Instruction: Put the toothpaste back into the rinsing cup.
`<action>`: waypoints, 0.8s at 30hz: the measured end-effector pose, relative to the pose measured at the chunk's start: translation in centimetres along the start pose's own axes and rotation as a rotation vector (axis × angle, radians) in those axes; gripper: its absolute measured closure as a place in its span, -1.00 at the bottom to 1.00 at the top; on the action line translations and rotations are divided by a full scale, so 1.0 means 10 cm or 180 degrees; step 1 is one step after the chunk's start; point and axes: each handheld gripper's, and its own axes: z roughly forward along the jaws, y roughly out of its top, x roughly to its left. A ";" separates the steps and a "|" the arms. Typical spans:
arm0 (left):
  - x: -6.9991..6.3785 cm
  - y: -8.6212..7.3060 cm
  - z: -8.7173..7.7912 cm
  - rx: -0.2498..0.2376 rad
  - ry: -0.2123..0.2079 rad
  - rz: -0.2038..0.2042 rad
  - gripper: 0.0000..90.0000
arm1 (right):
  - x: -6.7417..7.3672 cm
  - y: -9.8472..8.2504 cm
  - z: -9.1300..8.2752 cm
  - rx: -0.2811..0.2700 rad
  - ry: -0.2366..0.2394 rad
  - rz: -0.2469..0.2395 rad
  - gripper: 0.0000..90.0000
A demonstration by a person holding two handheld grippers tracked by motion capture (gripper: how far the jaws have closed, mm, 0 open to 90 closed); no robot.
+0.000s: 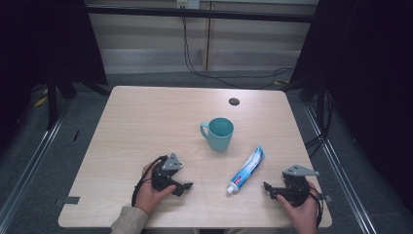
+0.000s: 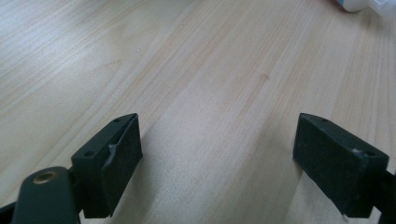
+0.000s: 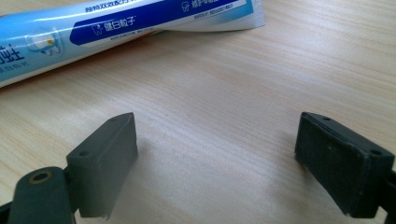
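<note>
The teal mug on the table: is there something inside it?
Looking into the teal mug from the high view, the visible inner wall is bare teal. Its near rim hides the bottom, so I cannot rule out something there.

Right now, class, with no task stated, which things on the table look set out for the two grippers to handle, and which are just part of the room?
Likely for the job:
- toothpaste tube
- teal mug
- left gripper, open
- right gripper, open

Just there:
- table
- cable hole
- wall cables

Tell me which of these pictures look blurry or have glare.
High view: sharp on the table, dark at both sides. Left gripper view: pale glare on the wood at upper left, the cap blurred. Right gripper view: toothpaste tube lettering soft, with a bright sheen.
</note>
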 end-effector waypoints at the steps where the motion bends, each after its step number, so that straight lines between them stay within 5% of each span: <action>1: 0.00 0.00 0.00 -0.0001 0.0000 0.0001 -0.66 | 0.00 0.00 0.00 0.0003 -0.0015 0.0004 -0.73; 6: 0.00 0.00 0.00 0.0000 0.0000 0.0000 -0.67 | 0.03 0.04 0.02 0.0047 -0.0070 0.0063 -0.72; 10: 0.00 0.00 0.00 0.0000 -0.0001 -0.0001 -0.66 | 0.05 0.15 0.04 0.0274 -0.0137 0.0211 -0.68; 14: 0.00 0.00 0.00 -0.0002 -0.0001 -0.0001 -0.66 | -0.02 0.35 0.08 0.0410 0.0225 0.0705 -0.63; 20: 0.00 0.00 0.00 -0.0009 -0.0004 -0.0001 -0.66 | -0.04 0.60 0.09 0.0482 0.0358 0.0985 -0.59; 24: 0.00 0.00 0.00 -0.0011 -0.0004 -0.0004 -0.66 | -0.02 0.71 0.11 0.0506 0.0328 0.0986 -0.59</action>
